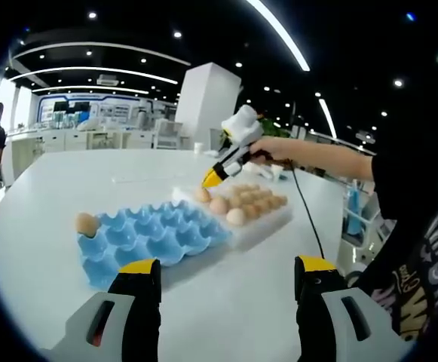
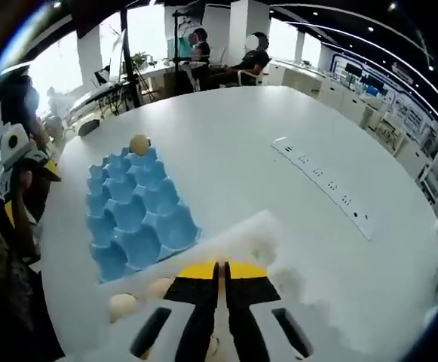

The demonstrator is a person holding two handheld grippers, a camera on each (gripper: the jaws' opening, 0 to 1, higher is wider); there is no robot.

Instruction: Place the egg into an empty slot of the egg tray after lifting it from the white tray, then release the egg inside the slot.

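Blue moulded egg tray (image 1: 152,237) lying on the round white table (image 1: 60,188), one brown egg (image 1: 87,224) seated in its far-left corner slot, the other slots bare. Just right of it and touching its edge, a white foam tray (image 1: 268,225) loaded with a cluster of brown eggs (image 1: 243,202). Above that tray's near-left end, the right gripper (image 1: 212,179), white-bodied with yellow and black tips, held in a person's hand (image 1: 273,148) and pointed down at the eggs. Along the bottom of the left gripper view, the left gripper (image 1: 226,275) hovering over bare table, jaws spread wide apart with nothing between them. In the right gripper view, the blue tray (image 2: 134,213) at left with its single egg (image 2: 139,144) at the far corner; the white foam tray (image 2: 258,235) low in the middle, blurred; the right gripper (image 2: 220,273) over it, yellow-tipped jaws pressed nearly together; whether anything is pinched between them not clear. Long white power strip (image 2: 322,187) farther right on the table.
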